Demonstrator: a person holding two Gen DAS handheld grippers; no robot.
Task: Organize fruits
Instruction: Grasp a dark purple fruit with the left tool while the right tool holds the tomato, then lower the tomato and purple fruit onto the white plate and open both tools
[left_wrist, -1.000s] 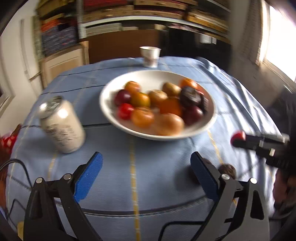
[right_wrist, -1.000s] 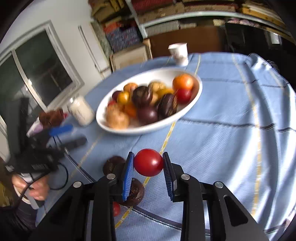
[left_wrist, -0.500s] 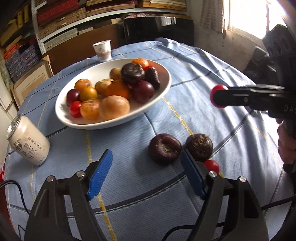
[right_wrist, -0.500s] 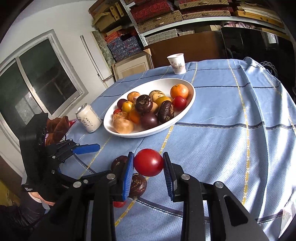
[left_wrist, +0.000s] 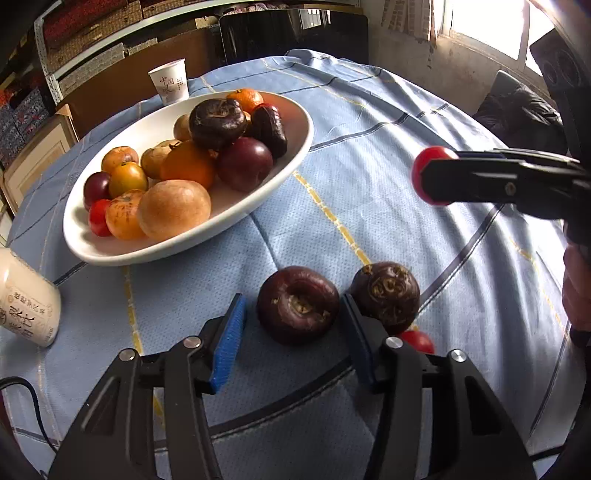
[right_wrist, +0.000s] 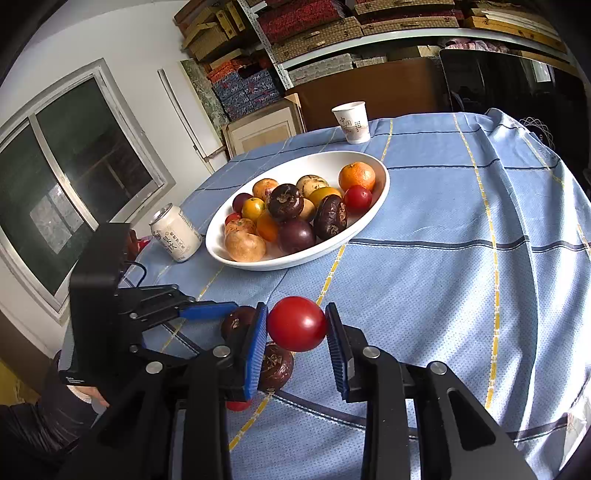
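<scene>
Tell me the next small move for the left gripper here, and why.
Probably finish closing. The left gripper has just been closing around the dark purple fruit on the blue tablecloth; the far pad looks against it, but a gap still shows at the near pad. The right gripper already holds a red tomato, so the white bowl likely comes next.

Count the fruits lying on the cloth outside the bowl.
3. One dark fruit lies between the left tongs' closing jaws, another dark fruit just right of it, and a small red one is half hidden behind that jaw. Others may be hidden.
</scene>
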